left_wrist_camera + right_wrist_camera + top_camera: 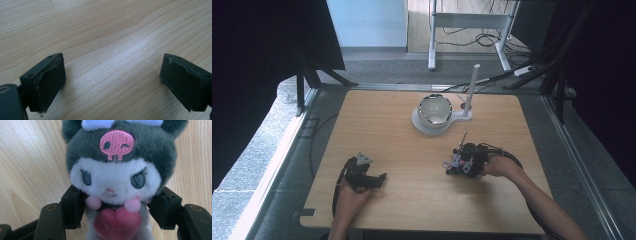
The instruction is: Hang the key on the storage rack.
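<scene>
The right claw (117, 207) pinches a small plush toy (115, 175), one jaw pressed in on each side just under its big head, at the level of the two pink pompoms above a red heart. The toy faces the right gripper view's camera: a white face, a dark hood with a pink skull patch and a pale blue bow on top. In the high view the right claw (453, 166) sits low over the wooden surface (402, 150), right of its middle, with the toy (455, 161) at its tip; whether the toy rests on the wood or hangs just above it cannot be told.

The left claw (112, 80) is spread wide with nothing between its jaws, hovering close over bare wood. The high view shows the left claw (379, 178) near the front left of the surface, well apart from the toy.

Farther back, near the middle, a bowl (435, 110) with a dark patterned rim sits on a white base (424, 126) beside an upright white post (471, 90).

The step in hand looks like carrying the toy. The grip sits under a heavy, soft head, so the toy may nod or slip; keep the squeeze steady, lift straight up first, and move slowly. If the bowl is the goal, come in from above, clear of the post, and release only once the toy is low inside.
</scene>
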### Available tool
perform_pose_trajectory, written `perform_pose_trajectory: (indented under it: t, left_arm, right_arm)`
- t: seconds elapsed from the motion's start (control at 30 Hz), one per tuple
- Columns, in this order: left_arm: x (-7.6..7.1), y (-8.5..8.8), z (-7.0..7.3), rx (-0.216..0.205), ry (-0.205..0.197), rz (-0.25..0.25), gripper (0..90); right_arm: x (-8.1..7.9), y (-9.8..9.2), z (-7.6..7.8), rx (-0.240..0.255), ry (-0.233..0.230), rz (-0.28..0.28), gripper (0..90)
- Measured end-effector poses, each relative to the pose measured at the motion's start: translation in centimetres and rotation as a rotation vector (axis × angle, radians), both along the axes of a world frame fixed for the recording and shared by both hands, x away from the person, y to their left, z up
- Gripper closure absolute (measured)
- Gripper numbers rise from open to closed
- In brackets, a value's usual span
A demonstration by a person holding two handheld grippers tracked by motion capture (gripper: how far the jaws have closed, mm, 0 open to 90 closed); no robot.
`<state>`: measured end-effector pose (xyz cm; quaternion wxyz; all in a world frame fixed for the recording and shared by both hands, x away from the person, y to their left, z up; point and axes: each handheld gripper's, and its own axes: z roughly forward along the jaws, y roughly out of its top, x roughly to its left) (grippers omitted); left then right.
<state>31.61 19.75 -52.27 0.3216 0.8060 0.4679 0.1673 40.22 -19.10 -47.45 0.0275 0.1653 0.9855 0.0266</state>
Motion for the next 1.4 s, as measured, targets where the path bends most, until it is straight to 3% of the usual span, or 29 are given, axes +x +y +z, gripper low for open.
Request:
perform_pose_trajectory:
  t: [0.2,0.4,0.87,1.4]
  left_arm:
    - [0.0,0.0,0.0,0.0,0.0,0.0,6.3]
    - [0.0,0.0,0.0,0.0,0.0,0.0,6.3]
    - [0.0,0.0,0.0,0.0,0.0,0.0,6.3]
    - [0.0,0.0,0.0,0.0,0.0,0.001,6.3]
  right_arm:
    - [0.0,0.2,0.0,-0.004,-0.013,-0.018,41.6]
    - [0.2,-0.4,1.2,0.043,-0.021,-0.046,42.4]
    - [1.1,-2.7,4.9,0.125,-0.032,-0.095,42.4]
    - [2.9,-4.6,8.0,0.162,-0.053,-0.165,42.4]
